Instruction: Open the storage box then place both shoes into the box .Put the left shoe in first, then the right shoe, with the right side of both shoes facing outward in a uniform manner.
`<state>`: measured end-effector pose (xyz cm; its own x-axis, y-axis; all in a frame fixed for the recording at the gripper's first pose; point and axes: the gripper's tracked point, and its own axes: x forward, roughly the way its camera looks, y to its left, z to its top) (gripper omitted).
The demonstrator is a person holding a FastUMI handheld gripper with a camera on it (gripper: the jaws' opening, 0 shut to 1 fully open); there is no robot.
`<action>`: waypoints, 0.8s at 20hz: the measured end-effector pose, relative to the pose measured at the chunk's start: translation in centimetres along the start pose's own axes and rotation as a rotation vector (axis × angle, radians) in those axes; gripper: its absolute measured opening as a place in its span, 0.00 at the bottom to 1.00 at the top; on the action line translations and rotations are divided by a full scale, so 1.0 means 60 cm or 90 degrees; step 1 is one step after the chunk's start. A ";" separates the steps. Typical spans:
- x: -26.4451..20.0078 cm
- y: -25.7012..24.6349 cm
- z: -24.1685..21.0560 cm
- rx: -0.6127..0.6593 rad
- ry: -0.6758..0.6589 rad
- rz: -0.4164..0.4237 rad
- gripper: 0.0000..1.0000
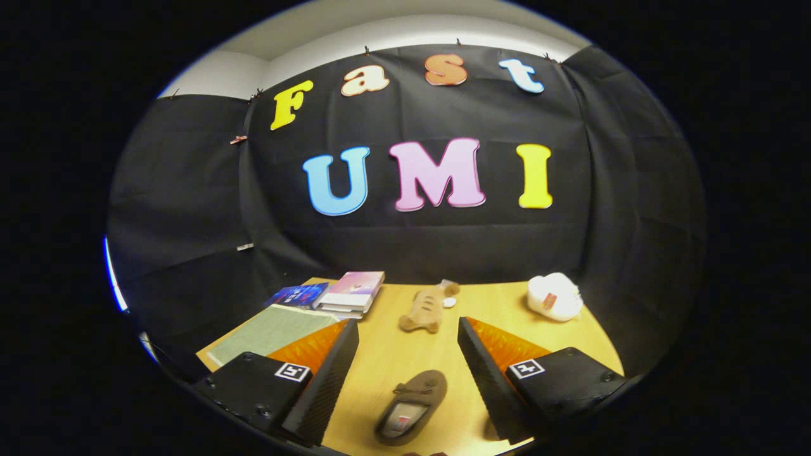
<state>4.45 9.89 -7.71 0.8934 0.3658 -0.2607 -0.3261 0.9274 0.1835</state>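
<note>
Meanwhile, the claw [408,342] hangs over the wooden desk [500,304] with fingers spread wide and nothing held, a soft brown shoe [410,405] lying between them, its opening up. Beyond sit a plush toy [427,307], stacked books [351,292], a green mat [272,329] and a white fuzzy slipper [554,296]. Seizing the shoe's pliant fabric upper could let it sag, twist or slip, spoiling its facing.
</note>
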 end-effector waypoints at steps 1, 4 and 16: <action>0.010 0.020 -0.022 0.015 0.029 0.033 0.98; 0.033 0.082 -0.091 0.078 0.117 0.135 0.99; 0.079 0.237 -0.259 0.340 0.378 0.383 0.99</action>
<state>-0.76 26.02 -21.07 0.2781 0.8779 -0.3897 -0.3619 0.4716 0.8041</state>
